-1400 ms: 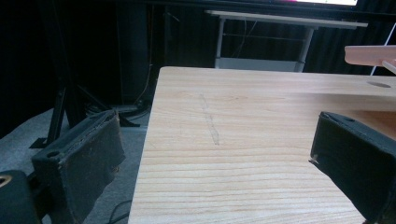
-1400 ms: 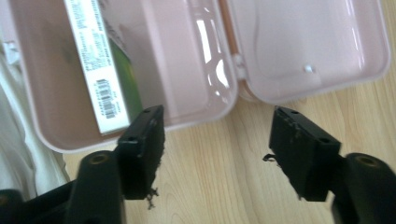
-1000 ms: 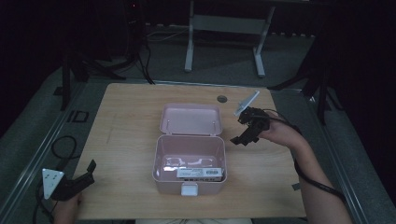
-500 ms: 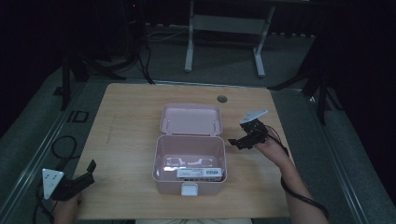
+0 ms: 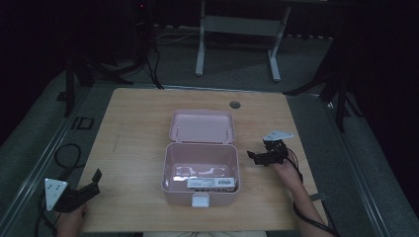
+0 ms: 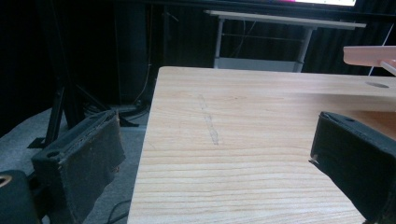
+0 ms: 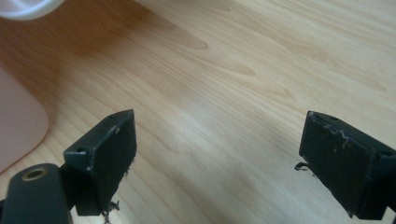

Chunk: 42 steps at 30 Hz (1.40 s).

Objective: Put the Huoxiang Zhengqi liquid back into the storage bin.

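A pink box (image 5: pixel 201 170) is seen at the middle of the wooden table (image 5: pixel 133 133), its lid (image 5: pixel 201 126) thrown back flat on the far side and a flat white packet (image 5: pixel 211 183) lying along the near wall inside. The right gripper (image 5: pixel 259 158) is held low just beside the box's right wall, jaws spread wide and nothing between them; in the right gripper view only bare wood is framed between the jaws, with the pink wall at the left edge. The left gripper (image 5: pixel 89 183) is parked at the near left corner of the table, likewise parted and empty, well apart from the box. The step in hand is judged to be an approach to the open box from its right; the next move would call for the right jaws to be carried over the rim toward the packet or back to the lid. The tabletop is pale grained wood with a round cable hole (image 5: pixel 234 104) at the far edge. Beyond it, a dark room with grey floor, a metal stand (image 5: pixel 237 29) and trailing cables can be made out.
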Each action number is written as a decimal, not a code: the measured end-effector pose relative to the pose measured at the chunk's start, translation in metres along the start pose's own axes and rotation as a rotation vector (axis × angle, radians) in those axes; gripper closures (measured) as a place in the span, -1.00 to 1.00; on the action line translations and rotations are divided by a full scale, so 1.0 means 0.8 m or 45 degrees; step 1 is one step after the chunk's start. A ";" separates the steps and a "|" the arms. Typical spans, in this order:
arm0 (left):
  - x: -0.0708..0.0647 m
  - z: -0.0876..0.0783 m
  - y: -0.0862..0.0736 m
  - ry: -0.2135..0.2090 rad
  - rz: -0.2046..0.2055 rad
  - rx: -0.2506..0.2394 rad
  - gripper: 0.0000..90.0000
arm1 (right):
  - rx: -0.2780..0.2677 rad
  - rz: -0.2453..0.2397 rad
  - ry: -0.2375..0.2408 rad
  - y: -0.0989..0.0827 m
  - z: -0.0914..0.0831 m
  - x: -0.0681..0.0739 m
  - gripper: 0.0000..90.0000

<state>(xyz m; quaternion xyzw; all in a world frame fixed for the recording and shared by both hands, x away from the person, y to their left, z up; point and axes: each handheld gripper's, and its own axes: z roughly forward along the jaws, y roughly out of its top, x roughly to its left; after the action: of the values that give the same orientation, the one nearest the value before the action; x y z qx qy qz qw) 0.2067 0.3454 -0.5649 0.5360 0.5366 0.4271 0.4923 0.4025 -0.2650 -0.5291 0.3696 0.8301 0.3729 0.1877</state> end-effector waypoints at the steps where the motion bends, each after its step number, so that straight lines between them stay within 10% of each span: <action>1: 0.000 0.000 0.000 -0.001 0.000 0.000 -0.94 | -0.009 0.006 -0.016 -0.002 -0.002 -0.001 -0.76; 42: 0.000 0.000 0.000 0.004 -0.004 0.002 -0.94 | -0.172 0.284 -0.178 -0.088 -0.089 -0.054 -0.76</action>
<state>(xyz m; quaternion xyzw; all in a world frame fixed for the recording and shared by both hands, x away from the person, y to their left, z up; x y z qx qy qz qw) 0.2070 0.3454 -0.5648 0.5349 0.5386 0.4266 0.4917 0.3554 -0.3632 -0.5343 0.4710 0.7418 0.4198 0.2271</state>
